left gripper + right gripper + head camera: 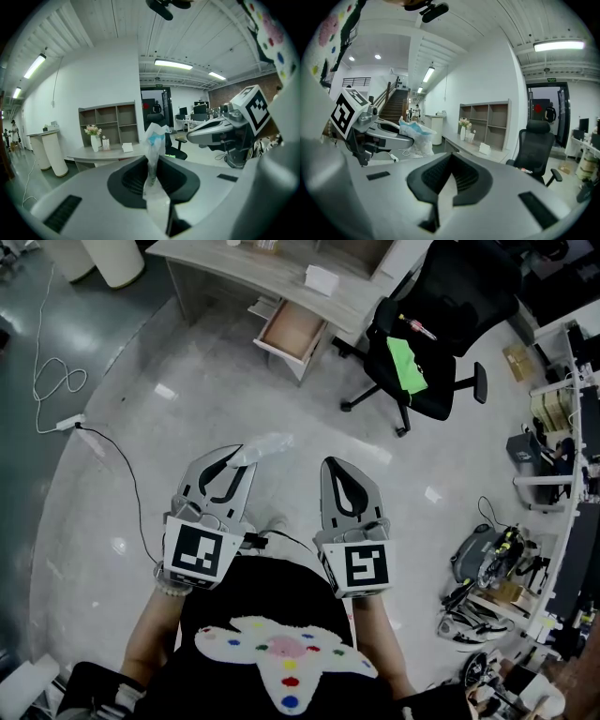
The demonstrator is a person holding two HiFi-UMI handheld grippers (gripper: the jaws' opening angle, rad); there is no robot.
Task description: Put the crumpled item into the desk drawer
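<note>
The crumpled item is a clear plastic bag with blue inside (265, 444). My left gripper (236, 458) is shut on it, and the bag sticks out past the fingertips. In the left gripper view the bag (154, 138) stands pinched between the jaws of the left gripper (152, 161). My right gripper (337, 466) is beside it, shut with nothing in it, and in the right gripper view the right gripper (452, 158) has its jaws together. The desk drawer (292, 331) stands pulled open under the grey desk (234, 263), well ahead of both grippers across the floor.
A black office chair (427, 343) with a green item on its seat stands right of the drawer. A white cable (54, 382) lies on the floor at left. Bags and gear (487, 568) crowd the right side beside more desks. A white pillar base (108, 259) is far left.
</note>
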